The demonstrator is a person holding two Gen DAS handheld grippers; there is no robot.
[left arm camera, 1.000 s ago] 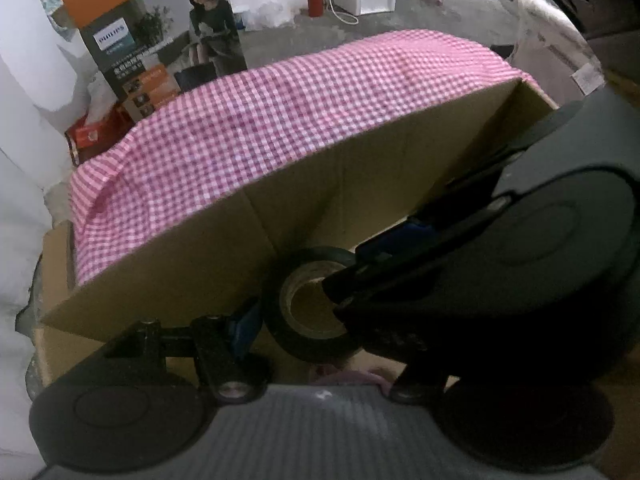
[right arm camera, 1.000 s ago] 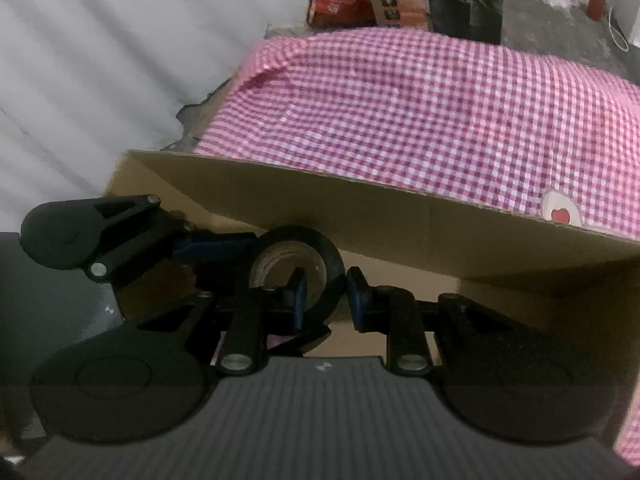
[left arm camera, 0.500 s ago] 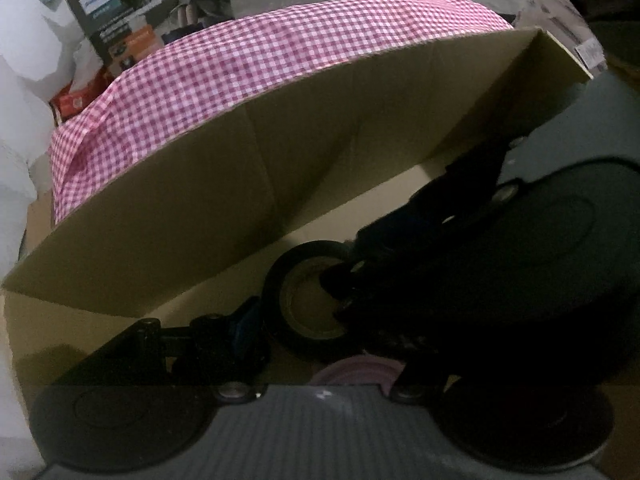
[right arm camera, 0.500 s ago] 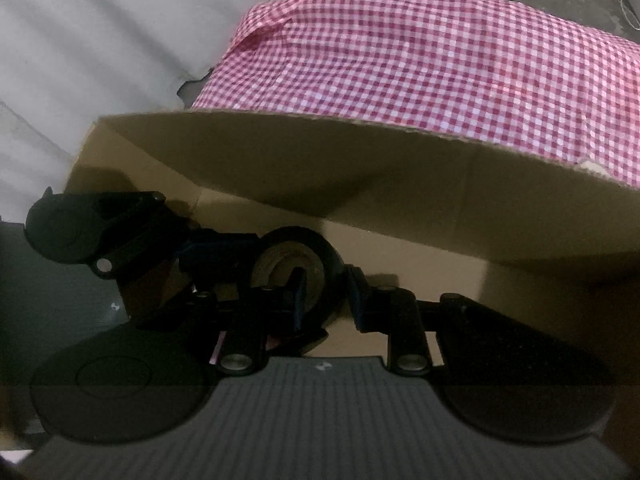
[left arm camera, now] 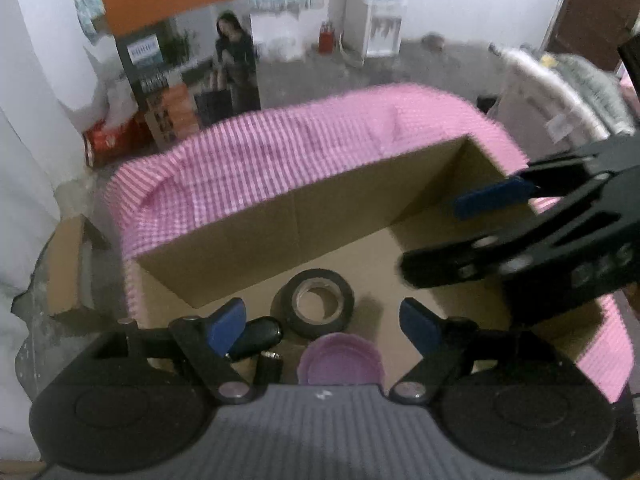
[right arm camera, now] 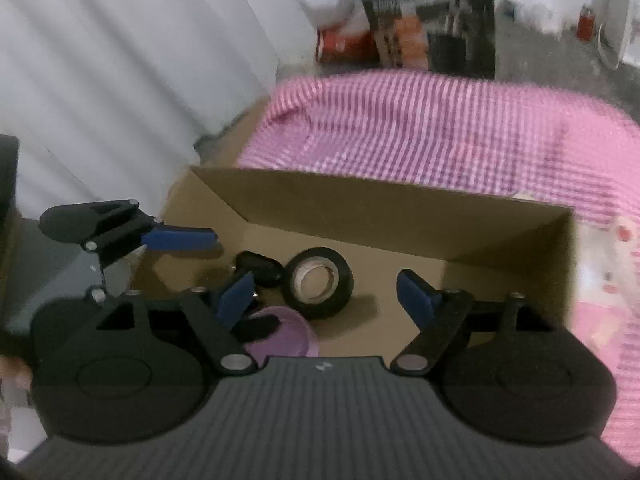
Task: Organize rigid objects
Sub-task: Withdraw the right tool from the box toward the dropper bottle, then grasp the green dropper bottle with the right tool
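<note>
A black tape roll [left arm camera: 312, 304] lies on the floor of an open cardboard box [left arm camera: 256, 236], beside a purple lid [left arm camera: 340, 360] and a small black object [left arm camera: 256, 336]. My left gripper [left arm camera: 322, 326] hangs above the roll, jaws opening, blue pads wide apart and touching nothing. In the right wrist view the roll [right arm camera: 320, 282] lies below my right gripper [right arm camera: 327, 298], whose jaws are also opening and hold nothing. The lid [right arm camera: 280, 336] and black object [right arm camera: 256, 266] lie to its left. The right gripper [left arm camera: 432, 238] shows over the box's right side in the left wrist view.
The box sits on a pink checked cloth [left arm camera: 280, 160] over a table. A second small black cylinder [left arm camera: 270, 364] lies by the lid. White sheeting [right arm camera: 120, 80] hangs on the left. Boxes and a poster stand [left arm camera: 160, 80] are on the floor beyond.
Both grippers were down at the tape roll inside the box. They have let it go, spread their jaws and risen; the roll now lies free on the box floor.
</note>
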